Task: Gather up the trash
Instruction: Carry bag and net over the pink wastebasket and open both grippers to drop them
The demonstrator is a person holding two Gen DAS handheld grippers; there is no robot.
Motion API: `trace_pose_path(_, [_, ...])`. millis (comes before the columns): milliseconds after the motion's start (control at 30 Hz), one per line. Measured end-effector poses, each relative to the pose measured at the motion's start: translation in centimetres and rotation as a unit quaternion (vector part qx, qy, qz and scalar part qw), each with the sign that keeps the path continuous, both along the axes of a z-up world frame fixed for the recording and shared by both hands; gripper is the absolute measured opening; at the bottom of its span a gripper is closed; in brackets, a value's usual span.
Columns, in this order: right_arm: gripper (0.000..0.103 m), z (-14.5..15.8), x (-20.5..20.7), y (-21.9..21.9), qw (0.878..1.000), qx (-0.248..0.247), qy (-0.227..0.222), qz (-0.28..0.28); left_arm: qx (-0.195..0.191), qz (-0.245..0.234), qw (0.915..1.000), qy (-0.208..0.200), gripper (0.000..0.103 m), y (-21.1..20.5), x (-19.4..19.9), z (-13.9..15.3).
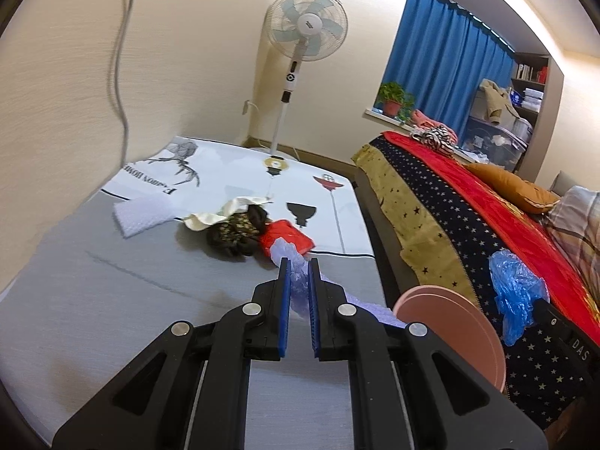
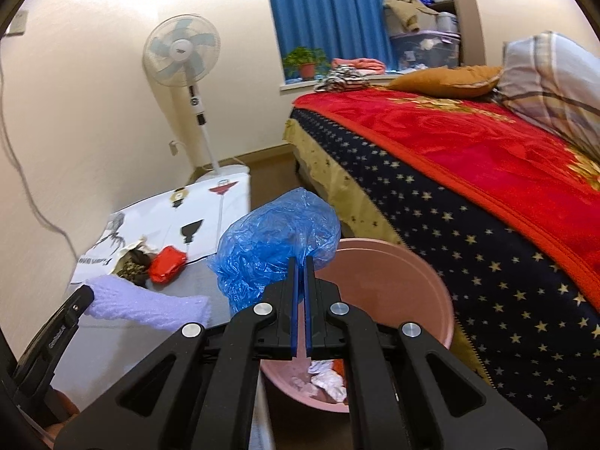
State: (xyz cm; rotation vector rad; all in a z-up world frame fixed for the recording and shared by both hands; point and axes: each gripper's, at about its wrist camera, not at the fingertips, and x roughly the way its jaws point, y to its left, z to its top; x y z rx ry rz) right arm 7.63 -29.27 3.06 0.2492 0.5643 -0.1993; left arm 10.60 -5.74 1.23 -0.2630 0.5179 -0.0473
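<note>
Left fingers [image 1: 299, 262] clamping lavender wrap [image 1: 296, 281], right fingers [image 2: 301, 260] pinching blue bag [image 2: 273, 240], "DAS" lettering [image 1: 580, 349]

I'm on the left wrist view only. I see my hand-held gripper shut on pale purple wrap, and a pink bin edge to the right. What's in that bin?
Observer: The right wrist view looks into the pink bin: crumpled white paper and something orange lie at the bottom.
Operator: Is the blue bag over the bin?
Observer: The blue plastic bag hangs pinched in the right hand-held gripper, above the bin's near-left rim.
Operator: How much of my wrap hangs free?
Observer: The purple foam wrap sticks out sideways from the left hand-held gripper, a long strip over the table.
</note>
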Motion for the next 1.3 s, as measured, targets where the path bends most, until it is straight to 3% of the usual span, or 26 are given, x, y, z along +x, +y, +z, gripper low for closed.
trace_pose_path(767, [0.003,-1.5,0.6,-3.7,0.998,0.001,0.01,-0.063,0.005,-0.084,0.9964,-0.008,0.009,-5.4,1.9,-0.9])
trace_pose_path(1300, [0.003,-3.2,2.2,-6.1,0.995,0.009,0.029,-0.094,0.015,-0.16,0.9869,0.016,0.009,-10.8,4.5,-3.4])
